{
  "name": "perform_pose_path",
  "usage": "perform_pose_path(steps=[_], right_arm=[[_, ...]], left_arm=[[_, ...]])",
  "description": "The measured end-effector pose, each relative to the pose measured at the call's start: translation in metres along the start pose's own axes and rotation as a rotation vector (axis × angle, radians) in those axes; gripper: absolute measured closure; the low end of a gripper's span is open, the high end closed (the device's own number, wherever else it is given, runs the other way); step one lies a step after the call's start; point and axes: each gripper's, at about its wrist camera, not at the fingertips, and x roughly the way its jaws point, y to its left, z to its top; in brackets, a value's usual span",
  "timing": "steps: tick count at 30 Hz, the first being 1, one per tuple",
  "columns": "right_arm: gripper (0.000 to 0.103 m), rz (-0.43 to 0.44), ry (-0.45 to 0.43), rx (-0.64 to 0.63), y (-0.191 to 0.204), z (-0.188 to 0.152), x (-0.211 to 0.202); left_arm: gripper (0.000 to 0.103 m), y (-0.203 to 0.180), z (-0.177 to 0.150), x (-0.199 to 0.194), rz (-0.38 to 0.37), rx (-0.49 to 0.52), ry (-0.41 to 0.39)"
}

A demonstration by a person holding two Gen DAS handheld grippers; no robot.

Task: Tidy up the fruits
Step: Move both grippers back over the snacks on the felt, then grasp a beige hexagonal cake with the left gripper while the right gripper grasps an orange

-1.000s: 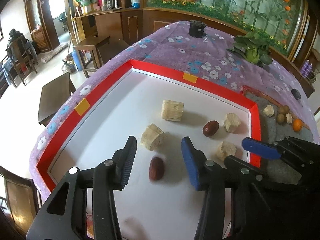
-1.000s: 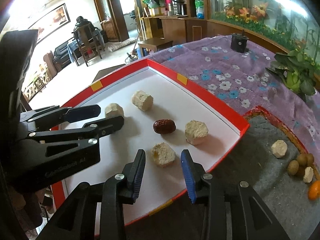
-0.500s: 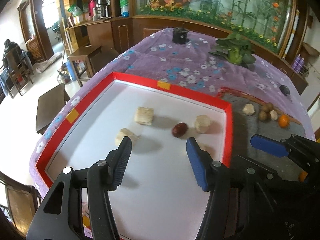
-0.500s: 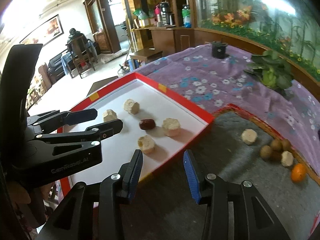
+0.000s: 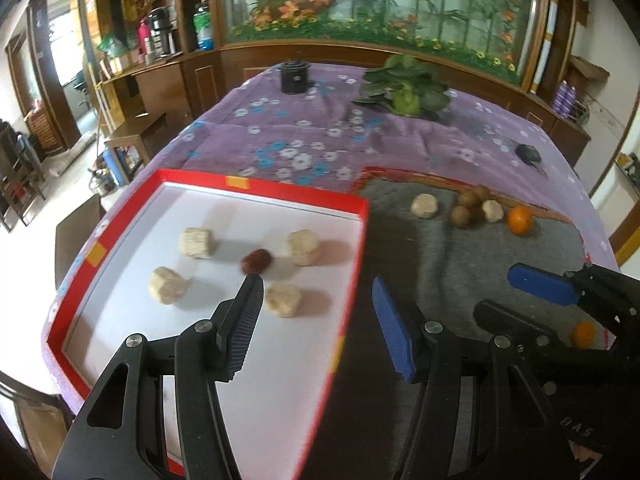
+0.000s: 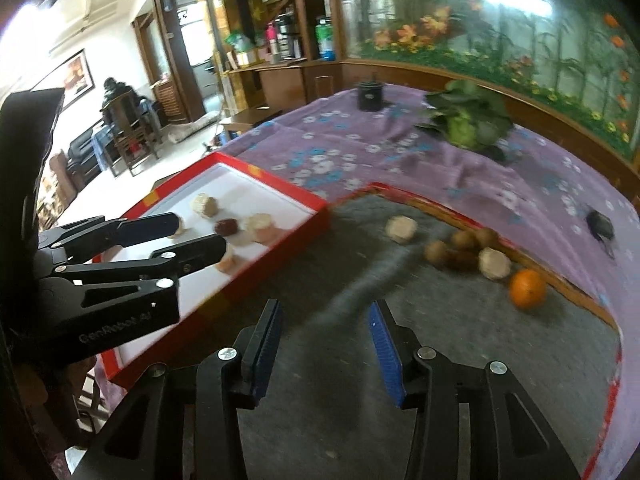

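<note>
- The left gripper point(image 5: 316, 312) hangs with its jaws spread wide and nothing between them, straddling the right rim of the red-edged white tray point(image 5: 356, 264)
- The right gripper point(image 6: 324, 344) is likewise parted and empty, above the grey felt mat point(image 6: 440, 340)
- In the tray lie four pale beige chunks point(image 5: 196, 242) around one dark red date point(image 5: 256, 261), the date just beside the chunk to its right
- On the mat, well apart from the tray, sit a pale round chunk point(image 6: 401, 229), two or three brown round fruits point(image 6: 436, 252) (blur makes the count unsure), another pale chunk point(image 6: 495, 263) and a small orange point(image 6: 527, 289)
- A leafy green plant point(image 5: 404, 88) rests on the purple flowered cloth point(image 5: 280, 148)
</note>
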Motion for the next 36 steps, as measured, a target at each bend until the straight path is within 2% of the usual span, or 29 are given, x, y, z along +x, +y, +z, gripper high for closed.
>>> perform_pose_path(steps=[6,10,16,20,25,36], right_arm=[[0.056,-0.059,-0.008,0.055,-0.035,-0.02,-0.021],[0.056,-0.091,-0.009,0.109,-0.063,-0.037,-0.034],[0.056,-0.136,-0.012,0.156,-0.095,-0.055,-0.053],[0.056,-0.149,-0.014,0.192,-0.114,-0.065,-0.059],[0.056,-0.154,-0.014,0.221,-0.131,-0.071,-0.063],[0.056,-0.161,0.003,0.248,-0.157,-0.081,-0.064]], left_arm=[[0.046,-0.025,0.001,0.002,-0.045,0.028,0.014],[0.046,-0.038,0.001,0.011,-0.107,0.03,0.045],[0.046,-0.056,0.011,0.025,-0.146,0.052,0.072],[0.046,-0.066,0.026,0.039,-0.119,0.064,0.069],[0.046,-0.072,0.047,0.073,-0.07,0.052,0.108],[0.046,-0.085,0.08,0.121,-0.09,0.03,0.176]])
